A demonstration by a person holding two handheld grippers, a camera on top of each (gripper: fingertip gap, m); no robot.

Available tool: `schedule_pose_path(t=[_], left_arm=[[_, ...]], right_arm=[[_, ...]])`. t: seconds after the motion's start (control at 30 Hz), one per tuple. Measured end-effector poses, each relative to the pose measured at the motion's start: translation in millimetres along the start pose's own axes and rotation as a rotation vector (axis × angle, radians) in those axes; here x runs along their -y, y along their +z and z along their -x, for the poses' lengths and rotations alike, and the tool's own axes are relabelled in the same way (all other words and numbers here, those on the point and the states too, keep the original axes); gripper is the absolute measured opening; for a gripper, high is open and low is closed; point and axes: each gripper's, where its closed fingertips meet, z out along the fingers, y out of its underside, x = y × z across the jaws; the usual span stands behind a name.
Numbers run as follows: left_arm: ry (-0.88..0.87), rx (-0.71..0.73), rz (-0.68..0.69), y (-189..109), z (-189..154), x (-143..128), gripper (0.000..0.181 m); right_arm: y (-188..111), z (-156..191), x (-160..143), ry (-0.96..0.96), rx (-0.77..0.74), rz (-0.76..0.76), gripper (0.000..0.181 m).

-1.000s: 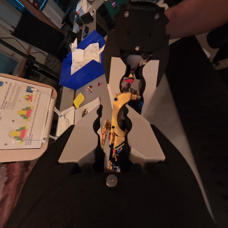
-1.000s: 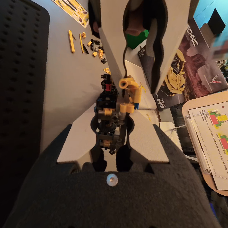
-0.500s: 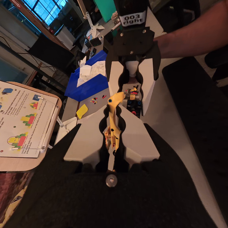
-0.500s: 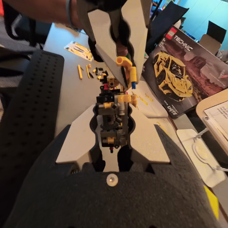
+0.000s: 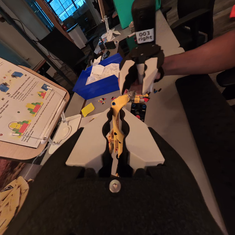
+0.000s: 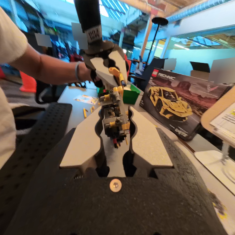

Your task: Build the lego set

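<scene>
From the left wrist view, the left gripper (image 5: 116,111) pinches a curved yellow panel piece (image 5: 117,122) above the grey table (image 5: 169,127) (blue bin (image 5: 97,86) behind). From the right wrist view, the right gripper (image 6: 115,111) clamps the grey-and-yellow chassis assembly (image 6: 114,117); 1 car-set box (image 6: 178,101) stands right.

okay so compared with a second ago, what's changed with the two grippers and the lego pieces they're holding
The two grippers have pulled apart: a second ago the yellow curved panel in the left gripper reached in between the right gripper's fingers, now it stands clear in front of them. The right gripper backed off and tilted up, taking the grey and black chassis along. Both grips stayed shut; the loose pieces on the table lie unmoved.
</scene>
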Motion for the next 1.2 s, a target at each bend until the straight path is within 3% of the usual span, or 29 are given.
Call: schedule_pose_path(t=[0.07, 0.23, 0.3, 0.4, 1.0, 1.2], left_arm=[[-0.021, 0.001, -0.01, -5.4, 3.5, -1.7, 0.01], [-0.044, 0.022, -0.007, -14.9, 12.1, -6.4, 0.01], [-0.032, 0.034, -0.001, -18.7, 14.9, -7.8, 0.01], [0.008, 0.049, 0.013, -27.2, 19.7, -10.8, 0.01], [0.146, 0.032, 0.133, -27.0, 19.5, -15.5, 0.009], [0.115, 0.031, 0.103, -26.1, 18.5, -14.0, 0.008]], right_arm=[[3.4, -10.8, 1.7, 0.047, 0.044, 0.001, 0.031], [35.4, -17.3, -8.0, -0.129, 0.089, 0.237, 0.019], [44.9, -19.7, -2.1, -0.173, 0.095, 0.236, 0.008], [50.3, -22.1, -1.2, -0.062, 0.162, 0.285, 0.007], [56.5, -24.5, -3.4, -0.053, 0.147, 0.295, 0.007], [55.3, -23.5, -3.4, -0.049, 0.149, 0.312, 0.007]])
